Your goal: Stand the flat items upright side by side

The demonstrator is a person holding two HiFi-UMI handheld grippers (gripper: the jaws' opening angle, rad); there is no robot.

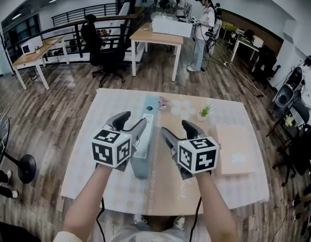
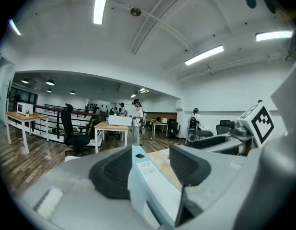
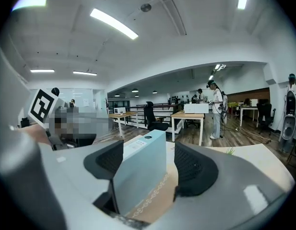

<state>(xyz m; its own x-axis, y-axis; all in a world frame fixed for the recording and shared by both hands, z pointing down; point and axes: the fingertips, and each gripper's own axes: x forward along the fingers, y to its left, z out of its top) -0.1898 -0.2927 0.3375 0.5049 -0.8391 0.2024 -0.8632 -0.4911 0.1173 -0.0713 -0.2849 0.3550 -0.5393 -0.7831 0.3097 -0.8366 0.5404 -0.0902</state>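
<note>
Upright on table stands 1 closed box.

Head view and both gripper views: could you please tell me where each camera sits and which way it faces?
Head view: on the person's head, looking steeply down at the table; forearms, left claw and right claw show at the blue box.
Left gripper view: rides the left claw, looking level across the table into the office; its open jaws show, the box between them.
Right gripper view: rides the right claw, facing likewise; its open jaws straddle the box.
Shared: both gripper views show the box and a standing person.
</note>
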